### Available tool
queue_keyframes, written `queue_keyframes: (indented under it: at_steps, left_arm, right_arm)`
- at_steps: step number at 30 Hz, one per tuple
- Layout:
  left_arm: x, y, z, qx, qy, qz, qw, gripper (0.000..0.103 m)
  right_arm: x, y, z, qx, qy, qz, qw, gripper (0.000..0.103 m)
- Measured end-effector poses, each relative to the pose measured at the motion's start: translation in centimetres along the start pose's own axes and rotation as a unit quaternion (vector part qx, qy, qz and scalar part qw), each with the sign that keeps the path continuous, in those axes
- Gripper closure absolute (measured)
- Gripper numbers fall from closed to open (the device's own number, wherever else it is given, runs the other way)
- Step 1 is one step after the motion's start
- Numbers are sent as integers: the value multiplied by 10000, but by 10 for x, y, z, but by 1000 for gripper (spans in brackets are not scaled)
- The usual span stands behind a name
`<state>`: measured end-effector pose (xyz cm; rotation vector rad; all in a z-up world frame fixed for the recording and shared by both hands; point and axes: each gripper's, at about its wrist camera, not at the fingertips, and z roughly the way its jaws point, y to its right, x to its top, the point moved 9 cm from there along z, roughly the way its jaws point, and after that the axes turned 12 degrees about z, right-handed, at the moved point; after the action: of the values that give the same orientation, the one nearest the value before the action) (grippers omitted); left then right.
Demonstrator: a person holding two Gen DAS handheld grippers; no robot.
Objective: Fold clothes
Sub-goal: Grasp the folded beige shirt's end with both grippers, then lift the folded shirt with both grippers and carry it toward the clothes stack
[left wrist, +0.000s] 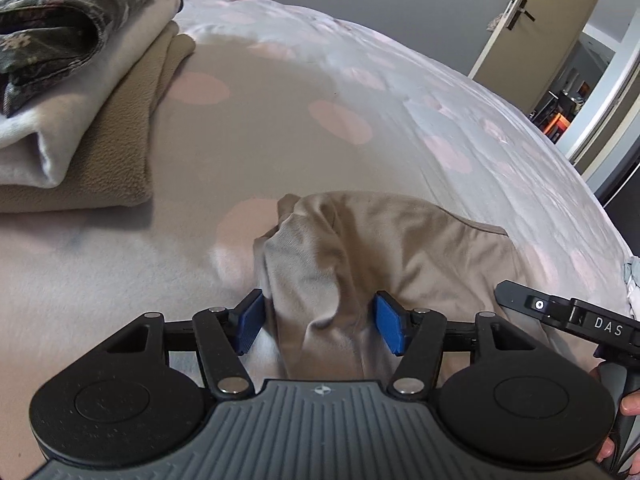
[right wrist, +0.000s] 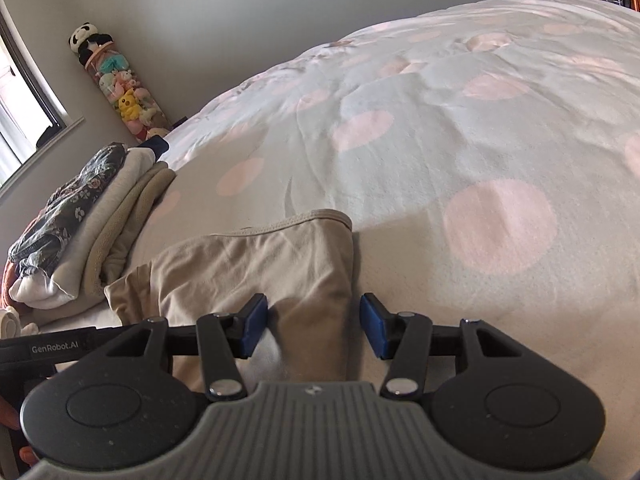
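both left gripper [left wrist: 320, 322] and right gripper [right wrist: 314, 326] hold jaws released, straddling the beige garment [left wrist: 384, 248] on the bed [left wrist: 240, 128]

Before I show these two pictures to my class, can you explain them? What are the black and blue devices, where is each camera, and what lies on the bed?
No robot here: a person holds one hand-held gripper in each hand, with a wide-angle camera on each looking forward along its two blue fingers. One picture comes from the left hand-held gripper, the other from the right hand-held gripper. Both are open, each straddling part of a beige garment that lies rumpled on the spotted bedspread; neither is clamped on it yet. To the left sits a stack of folded clothes, with a dark floral piece on top.
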<state>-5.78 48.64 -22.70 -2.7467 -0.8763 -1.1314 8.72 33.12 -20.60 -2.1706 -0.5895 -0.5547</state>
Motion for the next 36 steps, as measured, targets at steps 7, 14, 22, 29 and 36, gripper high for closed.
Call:
queue_keyframes:
  at_steps: [7,14,22,29,36]
  left_arm:
    - [11,-4,6,-201,249,-136,9994,63]
    - [18,-7,7,-409,350,-389,9978,92]
    - [28,8,-31,-115,804,-42,9967,94]
    - [36,20,-109,250,1470,150,9887,95]
    - [34,15,-203,801,2129,113,9737,95]
  right_arm:
    - [7,5,8,275,31,438,9987,51]
    - [11,10,13,555,-114,804,9952,87]
    - [22,-19,-20,557,378,209,9975,93]
    - [20,-74,-78,641,866,-545,9927,94]
    - [19,-146,-121,970,1098,-1034,9838,94]
